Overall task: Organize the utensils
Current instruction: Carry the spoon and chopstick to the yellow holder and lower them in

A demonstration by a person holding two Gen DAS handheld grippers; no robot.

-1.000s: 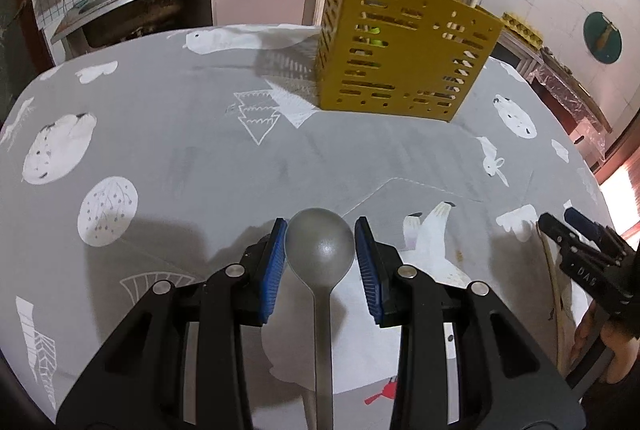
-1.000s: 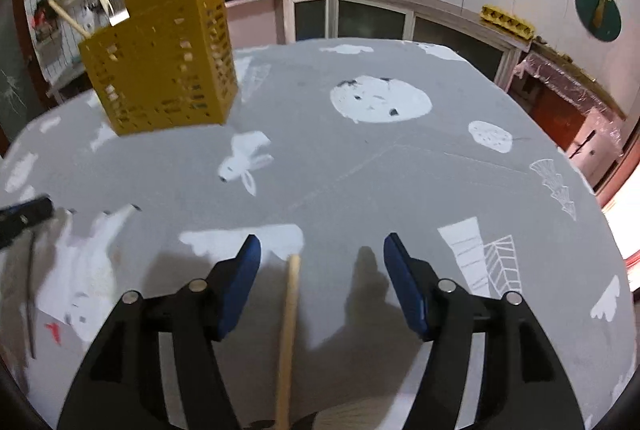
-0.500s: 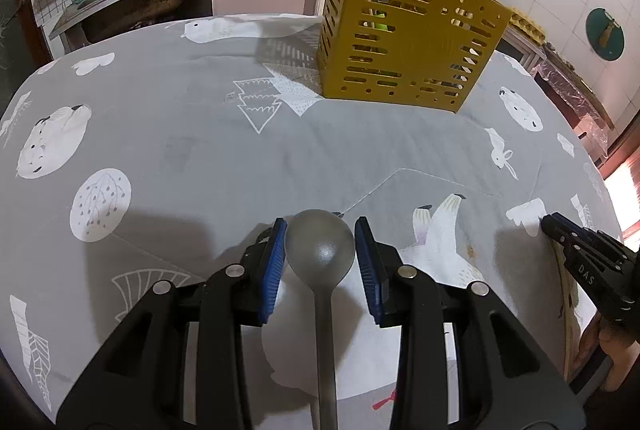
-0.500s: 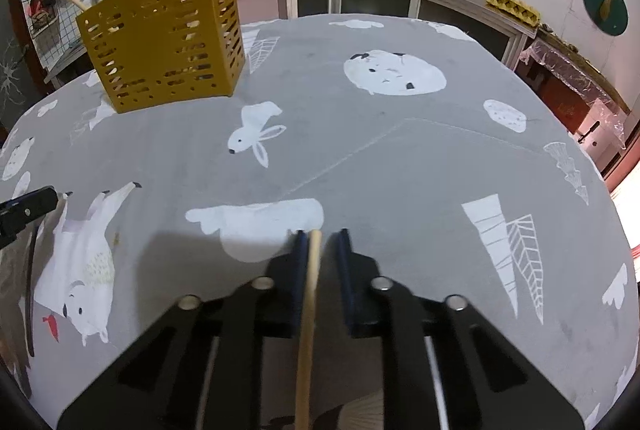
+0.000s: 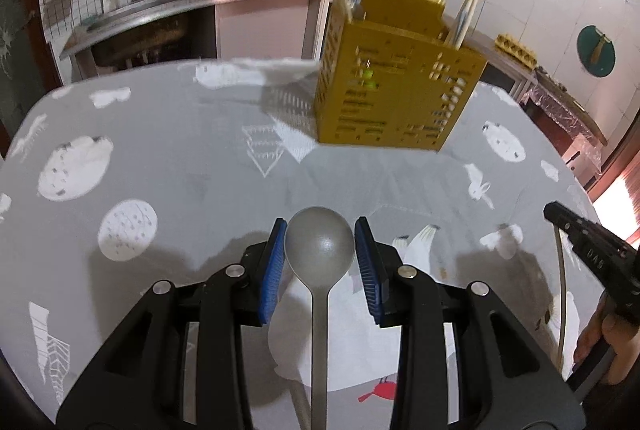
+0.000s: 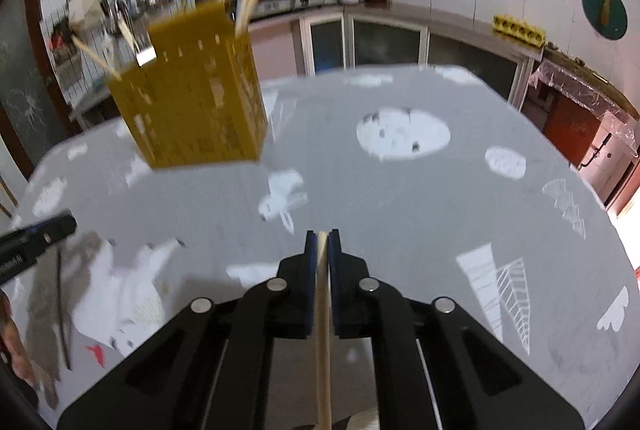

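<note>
A grey metal spoon (image 5: pixel 320 246) sits bowl-forward between the blue pads of the left tongs (image 5: pixel 320 250), its handle running back under them. A thin wooden stick (image 6: pixel 322 310) is pinched lengthwise in the right tongs (image 6: pixel 321 242). Ahead of both stands a yellow slotted holder (image 5: pixel 396 97), upright, with sticks poking out of its top.

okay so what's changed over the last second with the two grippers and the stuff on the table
The right hand-held gripper closed on the wooden stick, which had lain between its open fingers, and both grippers have since lifted off the grey tablecloth. Unchanged: the left hand-held gripper keeps the metal spoon between its pads, and the yellow utensil holder stands in place with its sticks inside.
</note>
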